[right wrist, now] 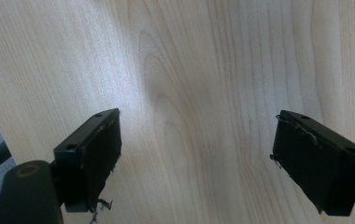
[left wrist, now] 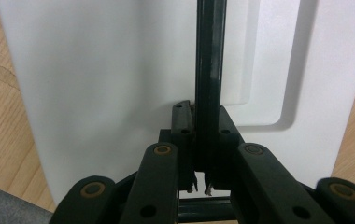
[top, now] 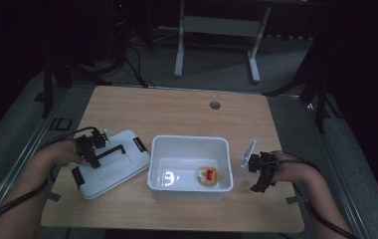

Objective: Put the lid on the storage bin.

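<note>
While the left gripper (top: 95,155) pinches the lid's black handle (top: 111,151), the right one waits with nothing between its jaws.

From where I stand, the white lid (top: 108,167) lies flat on the wooden table (top: 177,112), just left of the open white bin (top: 189,167) and close against its near left corner. In the left gripper view the jaws are drawn narrow around the black handle bar (left wrist: 209,70), which runs straight up between them over the white lid (left wrist: 101,79), pads pressed on it. The right gripper (top: 259,185) sits on the far side of the bin, near the table's right edge, tilted down at the wood; in its own view the jaws (right wrist: 196,161) stand wide apart over bare grain. A small round tin (top: 208,176) with a red mark on top rests on the bin's floor, toward its right front corner.
</note>
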### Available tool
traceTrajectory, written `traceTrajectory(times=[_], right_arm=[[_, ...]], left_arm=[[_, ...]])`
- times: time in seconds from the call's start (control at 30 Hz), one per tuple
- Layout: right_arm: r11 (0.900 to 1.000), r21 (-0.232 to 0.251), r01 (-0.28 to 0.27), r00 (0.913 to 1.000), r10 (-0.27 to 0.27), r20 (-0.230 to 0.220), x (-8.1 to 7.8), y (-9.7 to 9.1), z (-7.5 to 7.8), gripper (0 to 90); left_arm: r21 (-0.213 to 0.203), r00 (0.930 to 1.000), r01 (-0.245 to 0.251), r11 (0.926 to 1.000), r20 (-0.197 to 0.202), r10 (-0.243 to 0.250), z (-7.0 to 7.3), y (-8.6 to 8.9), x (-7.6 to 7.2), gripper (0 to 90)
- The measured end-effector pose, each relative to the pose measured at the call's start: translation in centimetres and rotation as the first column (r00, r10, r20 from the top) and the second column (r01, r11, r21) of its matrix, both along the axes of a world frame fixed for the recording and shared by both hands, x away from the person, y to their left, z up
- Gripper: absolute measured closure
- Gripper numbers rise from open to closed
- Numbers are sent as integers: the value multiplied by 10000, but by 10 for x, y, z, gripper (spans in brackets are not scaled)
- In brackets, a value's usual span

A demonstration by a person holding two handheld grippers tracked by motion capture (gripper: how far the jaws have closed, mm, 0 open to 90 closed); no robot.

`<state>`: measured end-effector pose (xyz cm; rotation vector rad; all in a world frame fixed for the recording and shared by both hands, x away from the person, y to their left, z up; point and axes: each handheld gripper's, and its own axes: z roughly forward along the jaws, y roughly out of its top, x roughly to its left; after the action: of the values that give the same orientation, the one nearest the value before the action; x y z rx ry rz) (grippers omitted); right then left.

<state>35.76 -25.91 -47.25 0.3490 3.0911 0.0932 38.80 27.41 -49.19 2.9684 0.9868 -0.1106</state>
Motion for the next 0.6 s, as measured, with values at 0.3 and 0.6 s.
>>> traceTrajectory(times=[0.3, 0.6], right_arm=[[10000, 77, 59, 10000, -59, 26, 1, -1, 2, 152], [9997, 146, 173, 9998, -174, 52, -1, -6, 3, 152]], left_arm=[[-514, 9994, 192, 9985, 302, -177, 19, 2, -1, 835], [-392, 9980, 374, 9985, 526, -353, 52, 16, -14, 835]])
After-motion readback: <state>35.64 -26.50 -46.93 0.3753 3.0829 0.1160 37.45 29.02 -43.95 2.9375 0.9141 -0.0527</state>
